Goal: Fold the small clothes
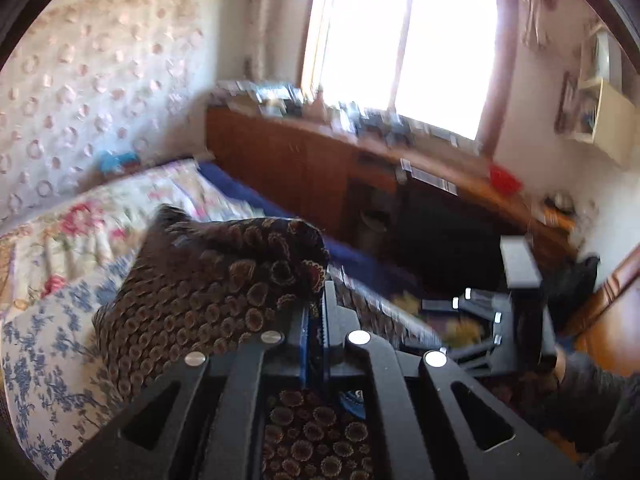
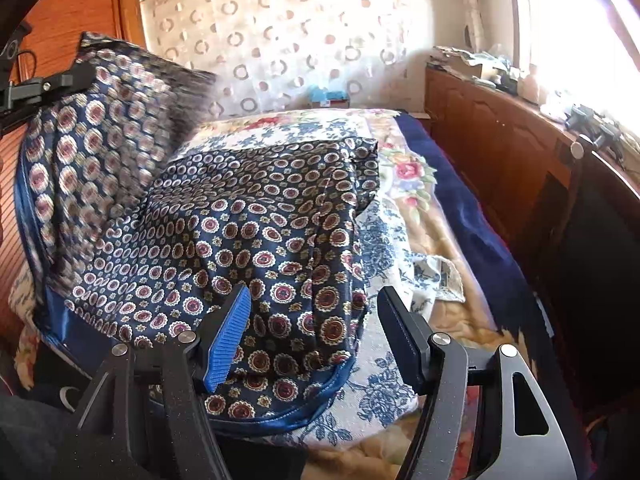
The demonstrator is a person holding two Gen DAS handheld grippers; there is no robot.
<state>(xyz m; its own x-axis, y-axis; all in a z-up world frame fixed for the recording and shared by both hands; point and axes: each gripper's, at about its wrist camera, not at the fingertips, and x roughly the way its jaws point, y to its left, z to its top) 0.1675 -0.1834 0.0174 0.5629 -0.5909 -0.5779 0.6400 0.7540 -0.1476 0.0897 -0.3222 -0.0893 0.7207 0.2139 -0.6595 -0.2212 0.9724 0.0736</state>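
A dark blue cloth with round red and gold medallions and a blue hem [image 2: 256, 216] lies partly folded on the flowered bed. My left gripper [image 1: 318, 300] is shut on a part of this cloth [image 1: 208, 276] and holds it lifted; it shows at the upper left of the right wrist view [image 2: 76, 76] with the raised flap hanging from it. My right gripper [image 2: 312, 320] is open just above the near edge of the cloth, with its fingers on either side of a fold. It also shows at the right in the left wrist view [image 1: 516, 280].
The bed [image 2: 400, 208] has a floral cover and a dark blue blanket edge [image 2: 472, 216]. A long wooden cabinet [image 2: 500, 136] with clutter on top runs along the right under a bright window. A patterned curtain [image 2: 280, 40] hangs behind the bed. A wooden wardrobe [image 2: 60, 12] stands at the left.
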